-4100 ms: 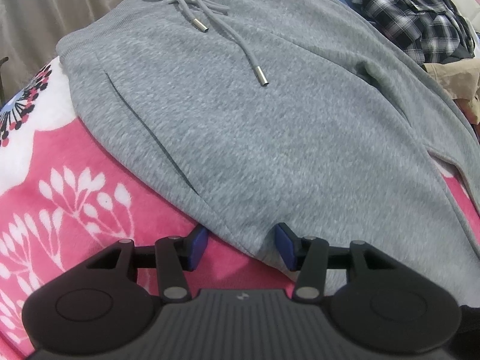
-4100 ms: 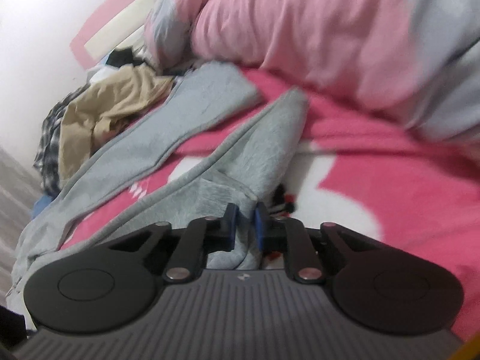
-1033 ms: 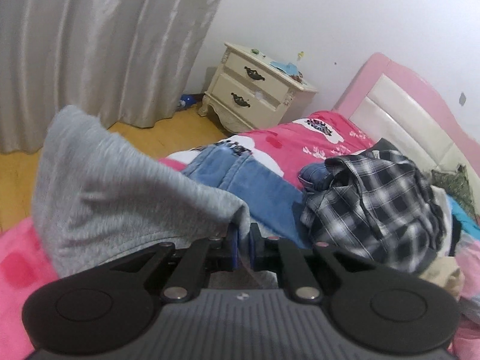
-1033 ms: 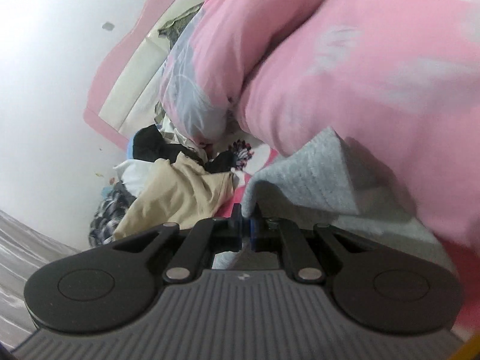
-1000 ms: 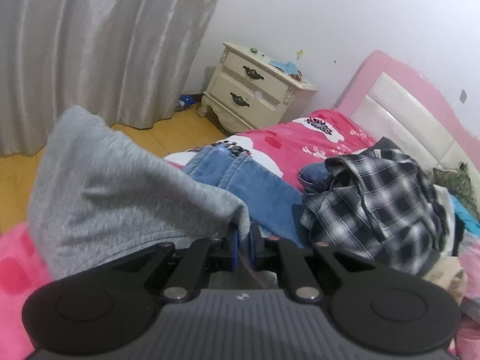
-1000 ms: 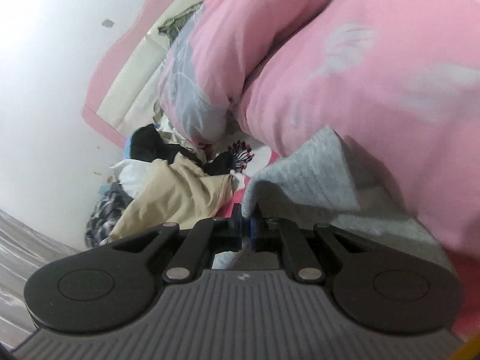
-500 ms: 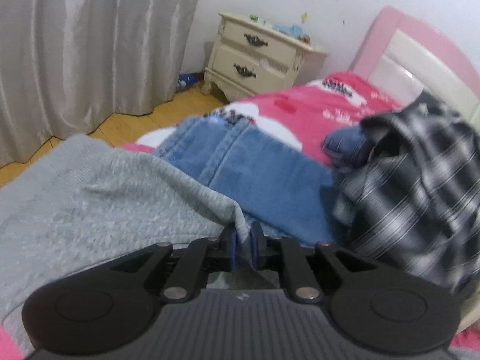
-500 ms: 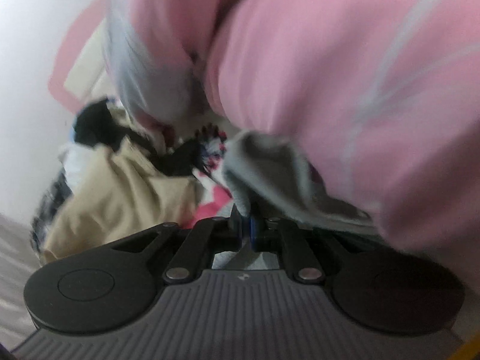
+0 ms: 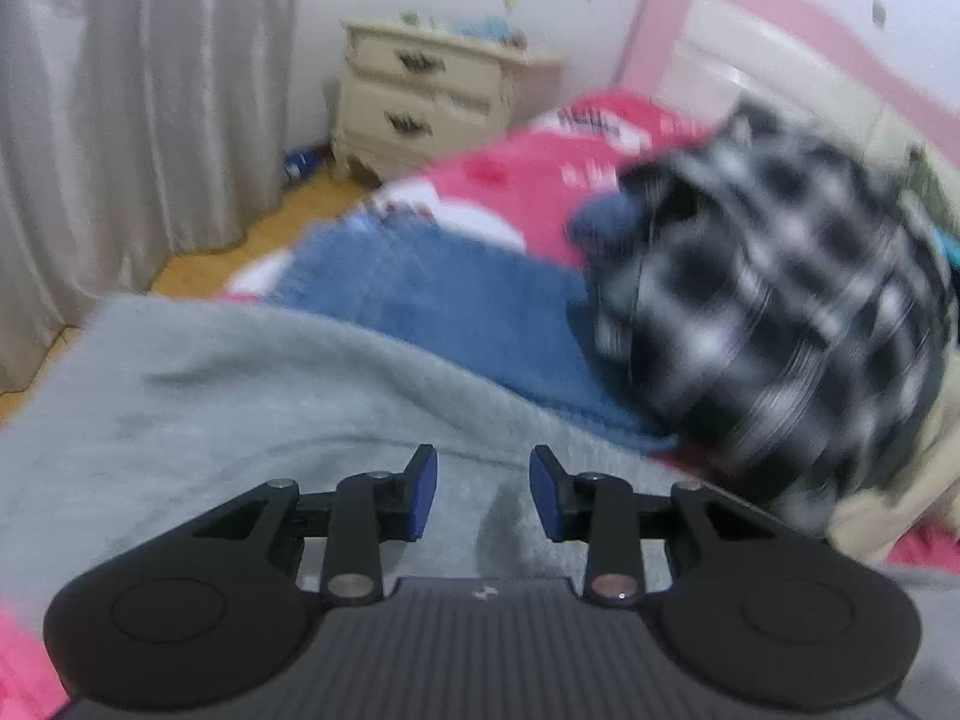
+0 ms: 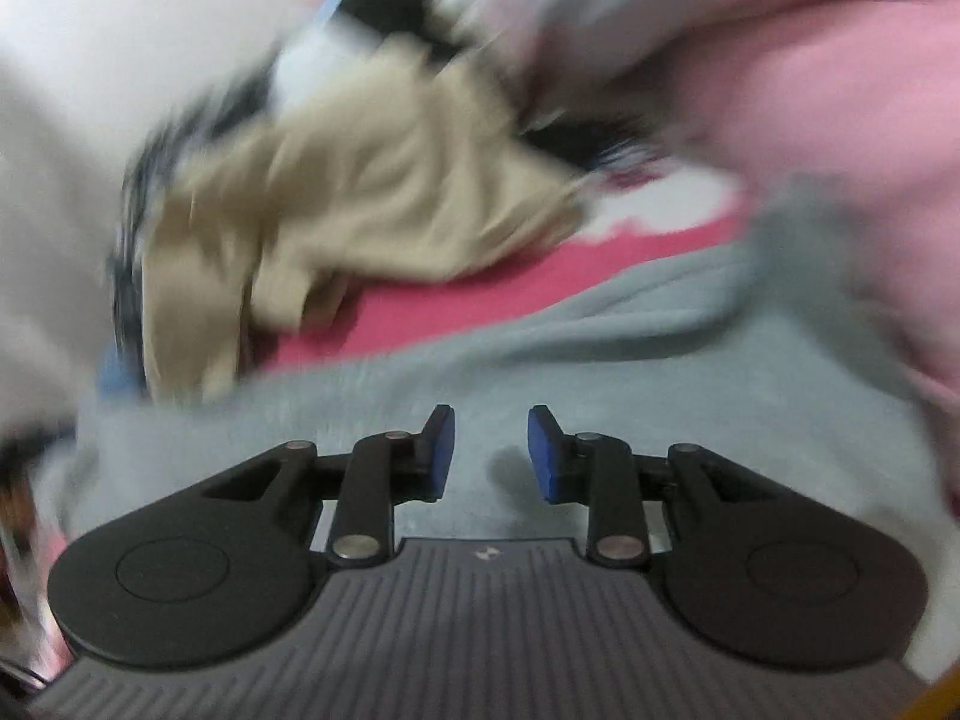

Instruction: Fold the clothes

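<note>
- Both pairs of fingers have let go since a second ago: each was pinched tight on a corner of the grey sweatpants (image 9: 240,420) held up in the air, and now that cloth lies spread flat on the bed beneath us.
- Our left gripper (image 9: 483,489) has just been opening; its blue pads (image 9: 420,495) stand apart, pressing on nothing, with the grey fabric lying below the gap.
- Our right gripper (image 10: 491,453) has just been opening too; its pads (image 10: 441,450) are parted and free, and the grey sweatpants (image 10: 540,372) lie under and ahead of them.
- Just beyond the left fingers, past the far edge of the grey cloth, we see blue jeans (image 9: 456,294) lying flat on the pink bedspread (image 9: 522,180).
- Ahead and to the right of the left fingers sits a crumpled black-and-white plaid shirt (image 9: 780,312), blurred.
- Ahead and to the left of the right fingers lies a beige garment (image 10: 360,192) in a heap, with a strip of pink bedspread between it and the grey cloth.
- To the right of the right fingers bulges a pink duvet (image 10: 840,108), touching the grey cloth's edge.
- Far beyond the left fingers we see a cream nightstand (image 9: 432,96), a pale curtain (image 9: 138,108) to its left, and the pink headboard (image 9: 750,42) to the right.
</note>
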Demonstrator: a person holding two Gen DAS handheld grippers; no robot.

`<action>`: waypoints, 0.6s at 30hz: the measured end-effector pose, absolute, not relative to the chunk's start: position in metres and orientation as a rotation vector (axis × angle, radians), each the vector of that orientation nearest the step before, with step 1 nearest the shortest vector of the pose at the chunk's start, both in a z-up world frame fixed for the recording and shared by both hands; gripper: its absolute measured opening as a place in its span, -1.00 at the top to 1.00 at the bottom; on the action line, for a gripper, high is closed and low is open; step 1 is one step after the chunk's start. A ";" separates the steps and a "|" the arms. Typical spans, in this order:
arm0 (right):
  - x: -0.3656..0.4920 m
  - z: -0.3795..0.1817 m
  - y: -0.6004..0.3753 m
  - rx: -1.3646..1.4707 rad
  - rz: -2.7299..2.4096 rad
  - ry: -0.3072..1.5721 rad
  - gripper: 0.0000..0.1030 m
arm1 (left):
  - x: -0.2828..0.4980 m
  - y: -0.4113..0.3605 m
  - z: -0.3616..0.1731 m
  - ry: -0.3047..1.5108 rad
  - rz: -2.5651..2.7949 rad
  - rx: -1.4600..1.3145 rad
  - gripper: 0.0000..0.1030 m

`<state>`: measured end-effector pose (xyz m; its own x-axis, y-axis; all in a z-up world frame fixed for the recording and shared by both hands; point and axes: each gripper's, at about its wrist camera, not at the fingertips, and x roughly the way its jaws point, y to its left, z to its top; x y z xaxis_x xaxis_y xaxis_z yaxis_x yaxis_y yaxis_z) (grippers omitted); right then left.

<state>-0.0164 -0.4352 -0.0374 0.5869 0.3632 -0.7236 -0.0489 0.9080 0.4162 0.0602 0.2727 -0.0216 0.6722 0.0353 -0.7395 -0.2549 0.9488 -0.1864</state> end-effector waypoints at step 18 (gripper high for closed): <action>-0.031 -0.009 -0.383 0.442 0.423 0.896 0.15 | -0.096 0.360 -0.004 0.779 0.473 -0.618 -0.08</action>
<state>-0.0313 -0.3825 -0.0090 0.5557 0.5243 -0.6452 -0.1655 0.8303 0.5322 -0.0960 0.3603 -0.0044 0.6251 0.1659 -0.7627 -0.6006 0.7263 -0.3343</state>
